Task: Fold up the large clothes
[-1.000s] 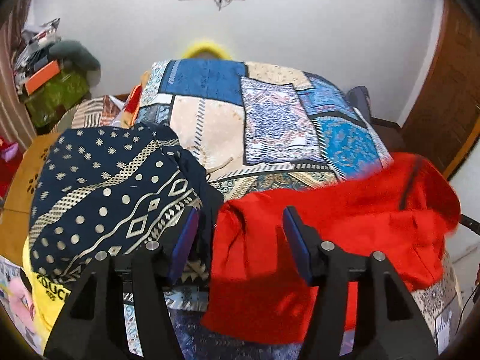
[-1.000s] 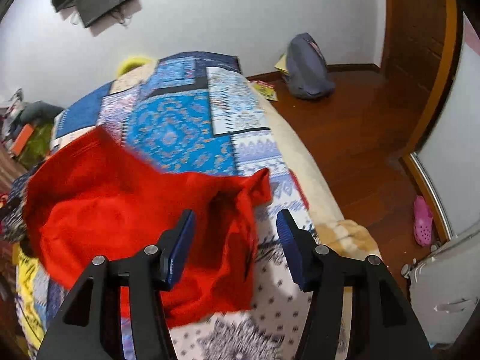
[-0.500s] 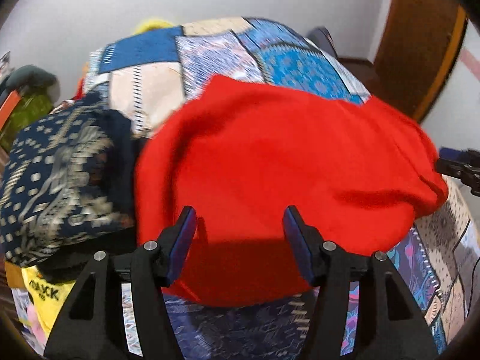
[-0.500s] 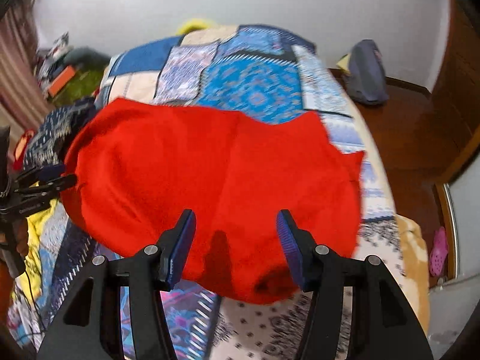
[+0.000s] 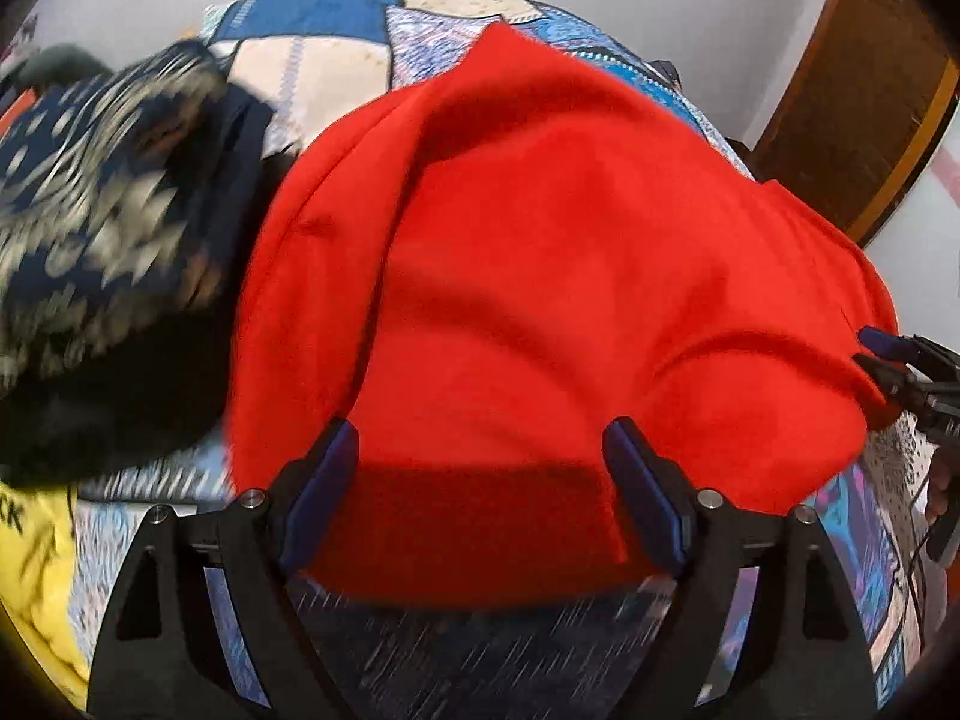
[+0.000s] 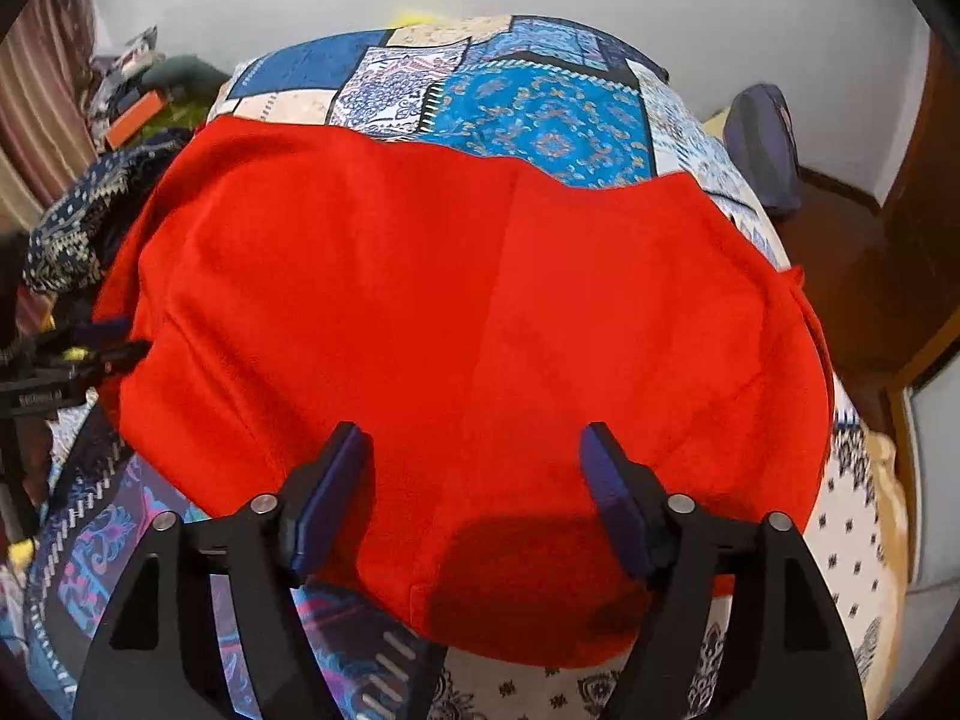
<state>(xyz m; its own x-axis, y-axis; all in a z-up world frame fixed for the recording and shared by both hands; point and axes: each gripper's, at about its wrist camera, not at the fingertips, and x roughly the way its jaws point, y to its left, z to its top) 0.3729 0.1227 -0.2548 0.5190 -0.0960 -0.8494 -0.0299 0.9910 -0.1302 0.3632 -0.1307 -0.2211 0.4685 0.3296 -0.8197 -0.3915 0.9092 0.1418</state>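
The left gripper (image 5: 480, 456) and right gripper (image 6: 474, 456) have just been opening and stand wide above the near edge of the red garment (image 6: 468, 312), gripping nothing; the garment lies spread on the patchwork bed cover (image 6: 540, 114); a dark patterned cloth (image 5: 102, 204) is heaped to its left.

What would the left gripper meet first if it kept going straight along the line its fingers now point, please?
Most likely the red garment: the left gripper points down at its near edge, jaws open after just widening, nothing between them. Depth is hard to judge; the patchwork bedspread lies right beneath.
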